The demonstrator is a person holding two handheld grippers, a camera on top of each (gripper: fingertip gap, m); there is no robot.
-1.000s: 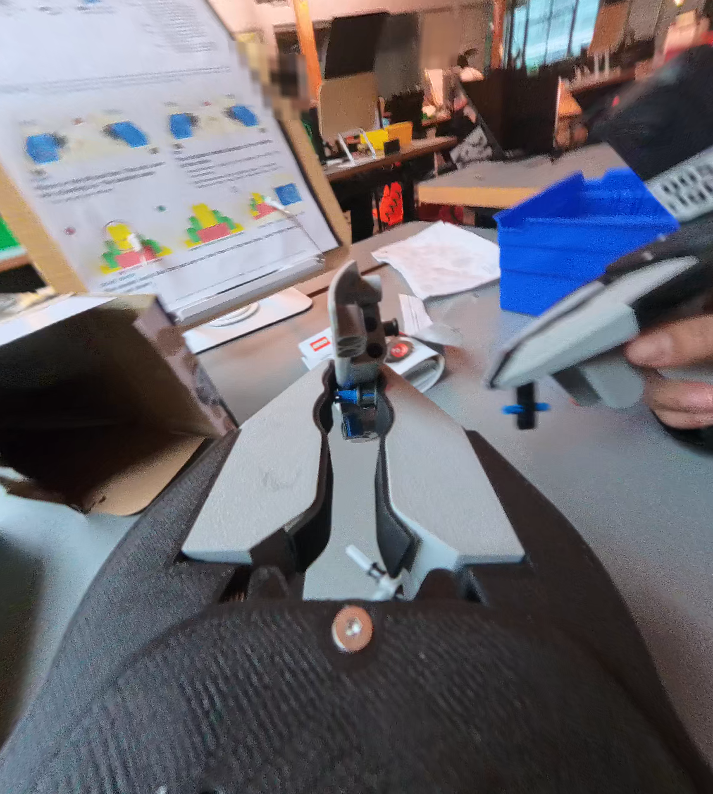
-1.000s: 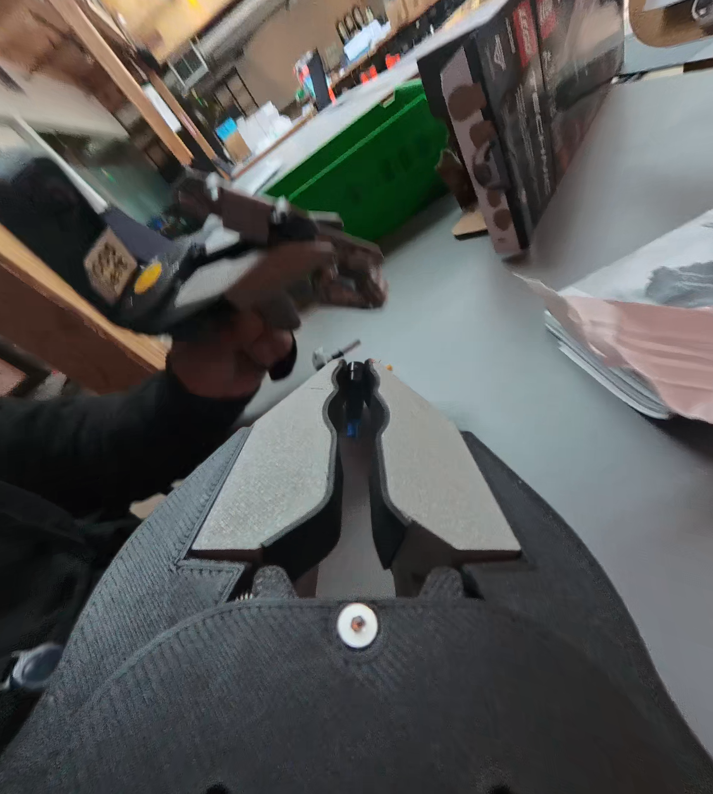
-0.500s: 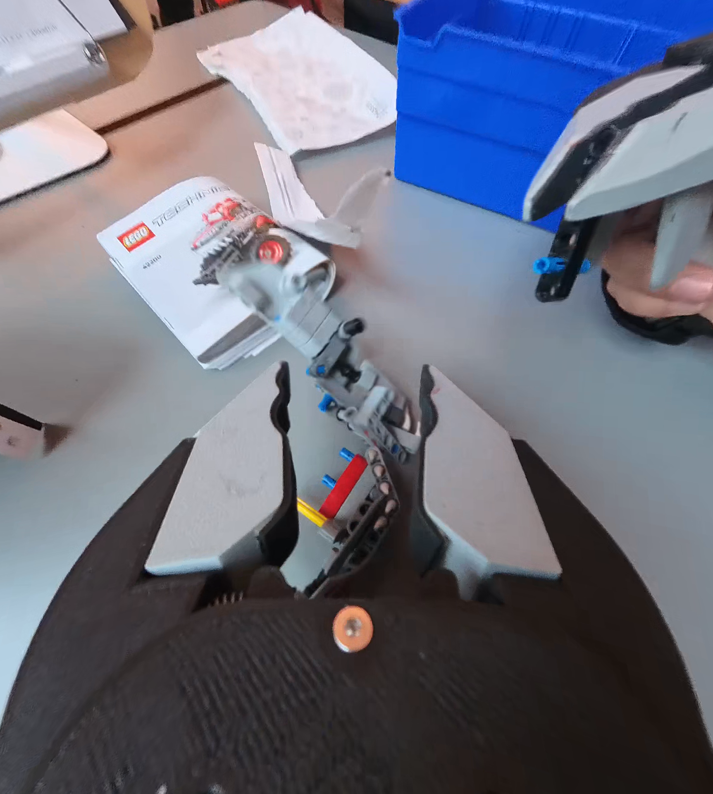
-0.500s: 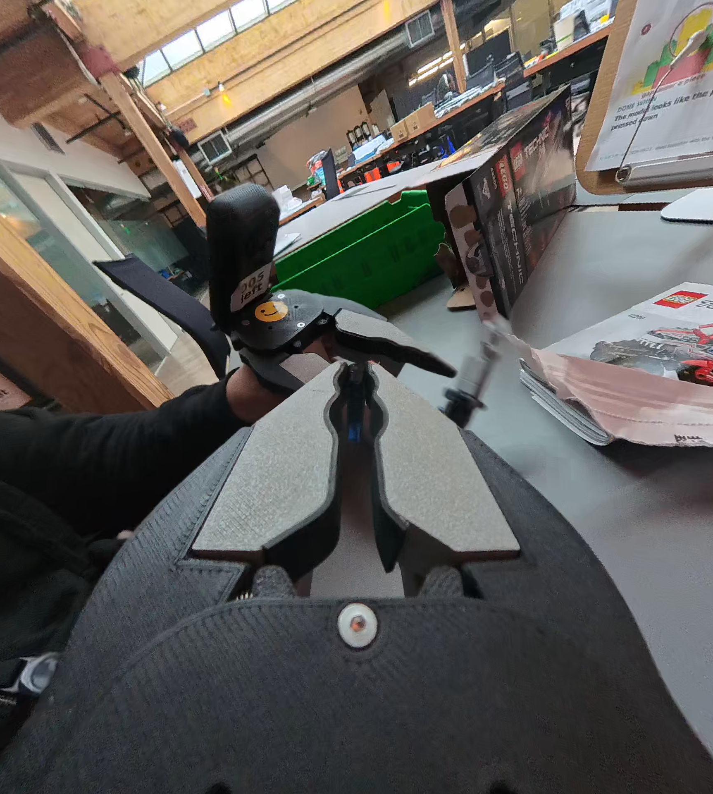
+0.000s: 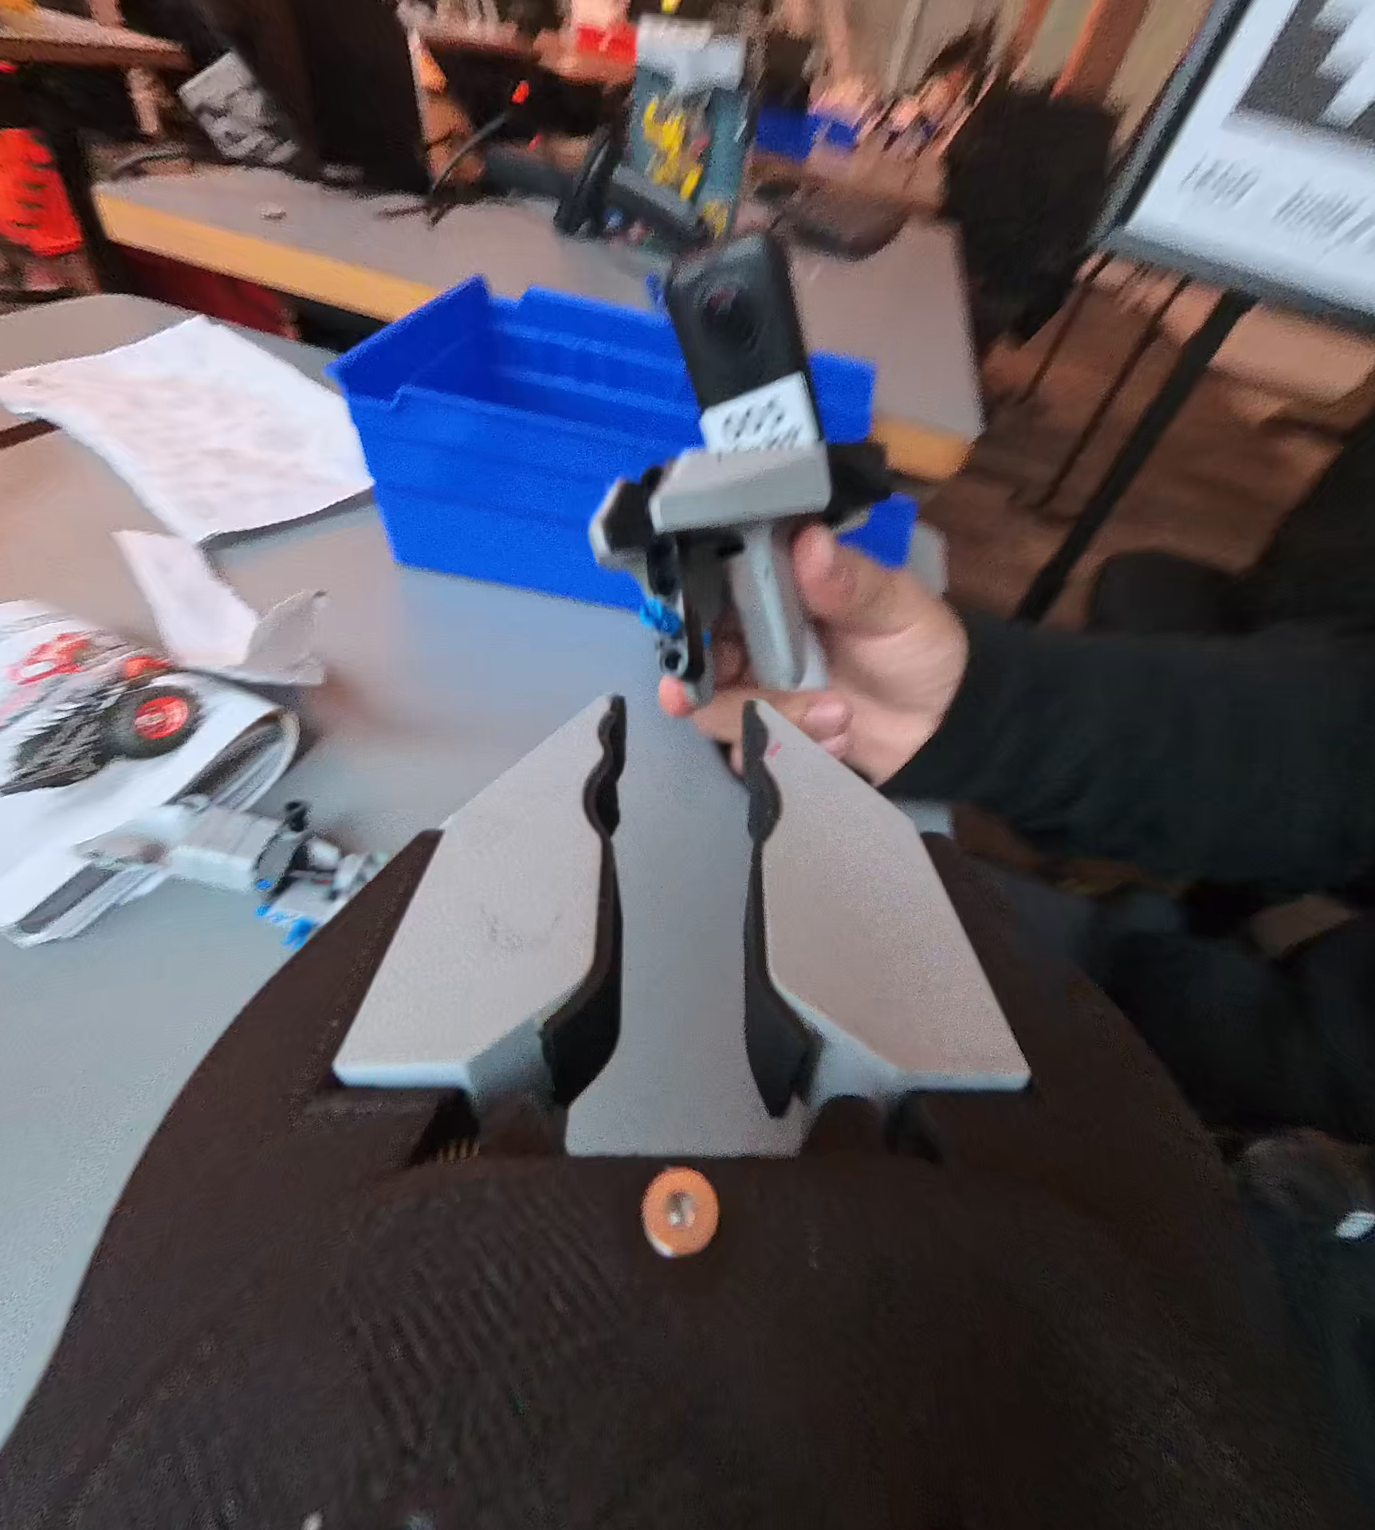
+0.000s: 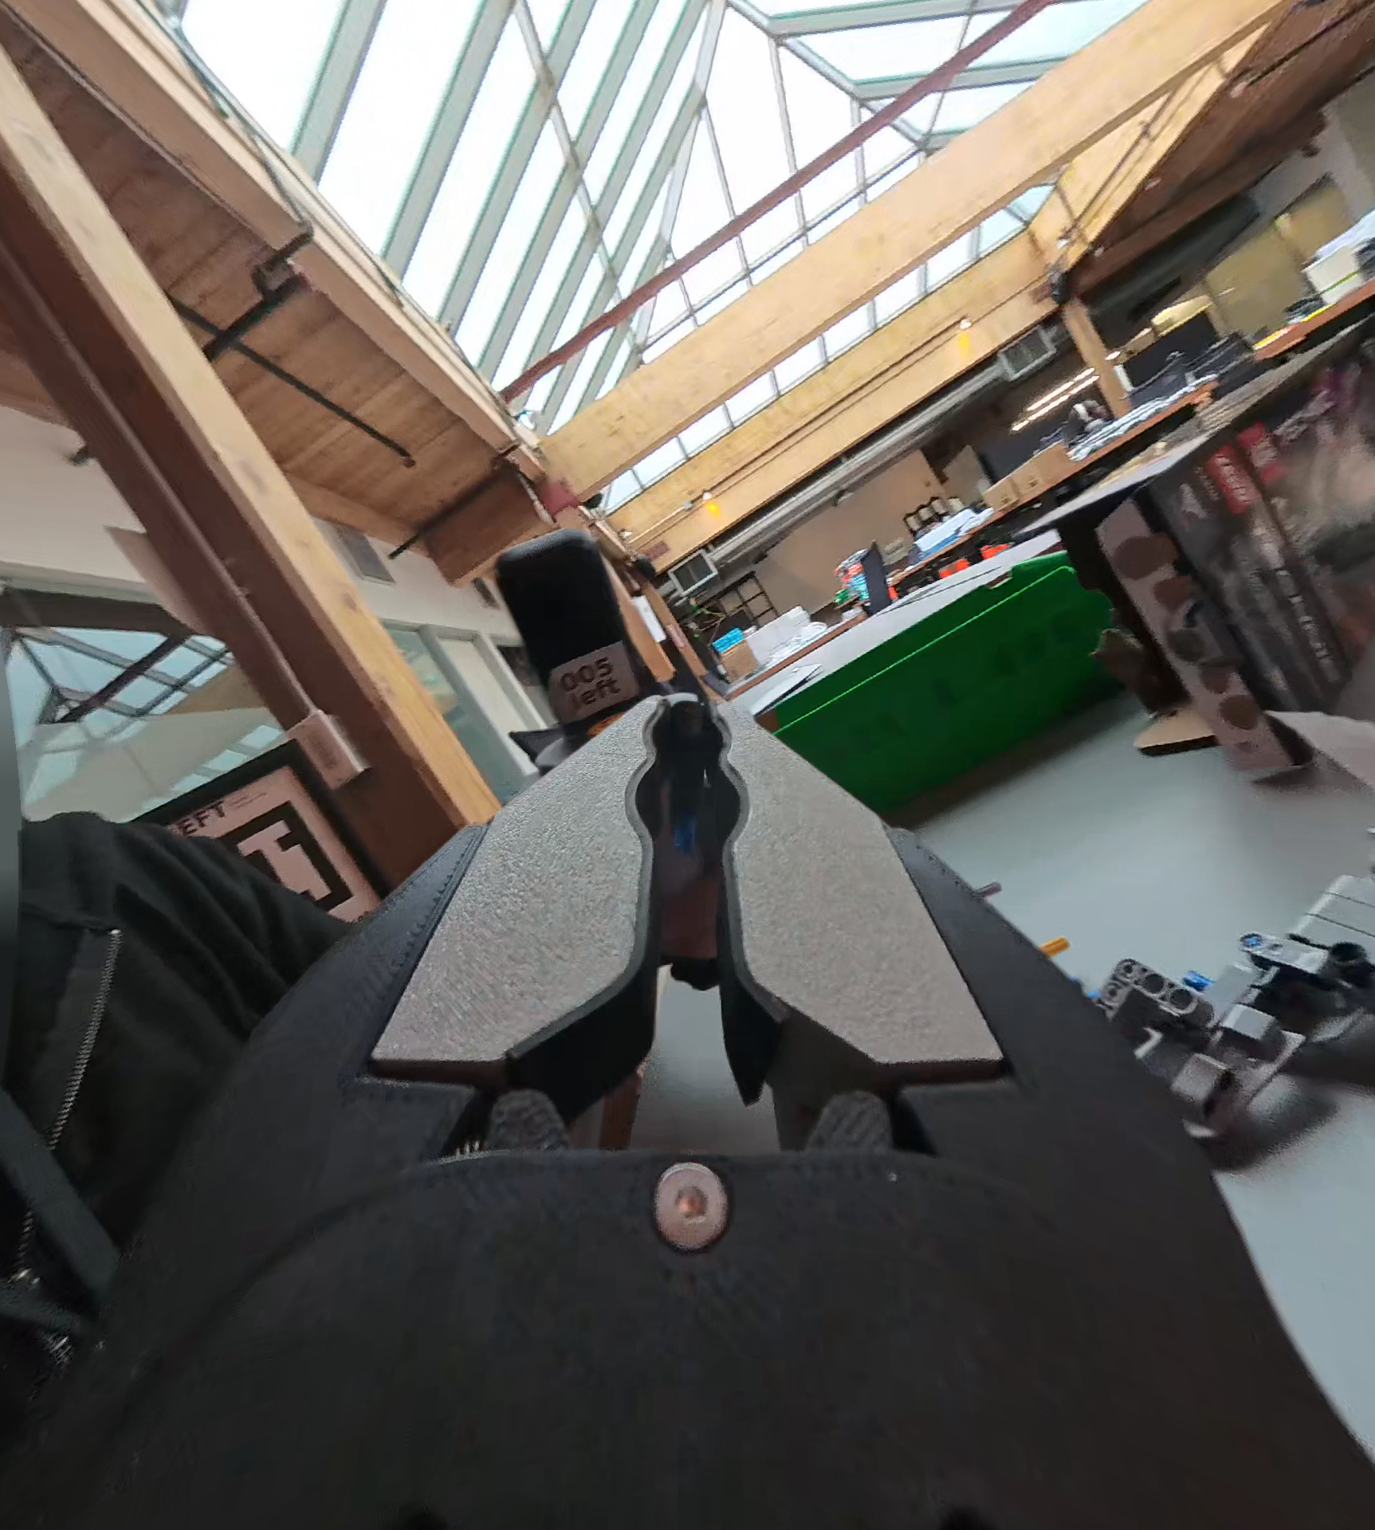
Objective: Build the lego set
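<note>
Nearest the left wrist camera, the left hand-held gripper (image 5: 682,737) is seen spread and empty above the grey worktop (image 5: 87,1035). Just beside it, to its left, the part-built grey assembly (image 5: 253,857) is laid against the instruction booklet (image 5: 46,745). Farther off, the right hand-held gripper (image 5: 651,563) is held up in a hand (image 5: 858,662), pinched on a black beam with blue pins (image 5: 671,613). Behind it, a blue bin (image 5: 502,430) is set. From the right wrist view, the beam (image 6: 688,778) is clamped between the pads. Progress is judged early: one sub-assembly made, beam not yet joined, most of the build left.
</note>
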